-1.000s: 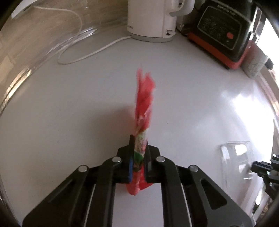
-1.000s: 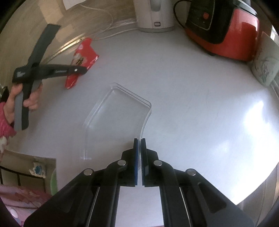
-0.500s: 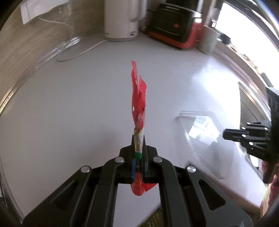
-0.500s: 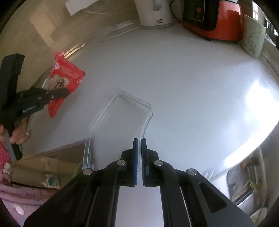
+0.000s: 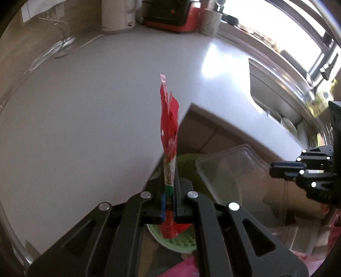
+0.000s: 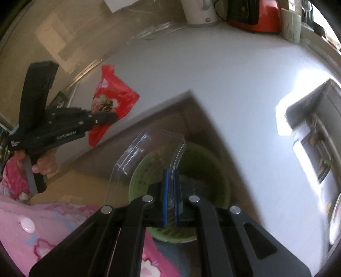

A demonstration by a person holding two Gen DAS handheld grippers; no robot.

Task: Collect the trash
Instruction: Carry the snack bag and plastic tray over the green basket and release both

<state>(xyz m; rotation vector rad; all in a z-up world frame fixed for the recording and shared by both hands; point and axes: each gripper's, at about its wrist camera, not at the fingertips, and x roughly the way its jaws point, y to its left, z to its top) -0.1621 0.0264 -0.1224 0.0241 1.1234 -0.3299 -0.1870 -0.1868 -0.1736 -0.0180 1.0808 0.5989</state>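
Note:
My left gripper (image 5: 168, 198) is shut on a red snack wrapper (image 5: 169, 127) that stands up edge-on between its pads; in the right wrist view the same wrapper (image 6: 113, 100) hangs broadside from the left gripper (image 6: 113, 117) at the left. My right gripper (image 6: 170, 191) is shut on the rim of a clear plastic tray (image 6: 149, 153), seen also as the clear tray (image 5: 226, 168) at the right of the left wrist view. Both grippers hang past the white counter's corner, over a green bin (image 6: 213, 162) on the floor; the green bin (image 5: 187, 166) lies under the wrapper.
The white counter (image 5: 85, 106) carries a white kettle (image 5: 117, 15), a red and black appliance (image 5: 170, 15) and a mug (image 6: 291, 23) along its back. A cable (image 5: 64, 42) lies near the kettle. A sink (image 5: 277, 102) is at the right. Pink clothing (image 6: 53, 223) fills the lower left.
Both grippers have carried their loads from over the countertop back past its corner, so the green bin now lies under them. The wrapper and the tray stay gripped.

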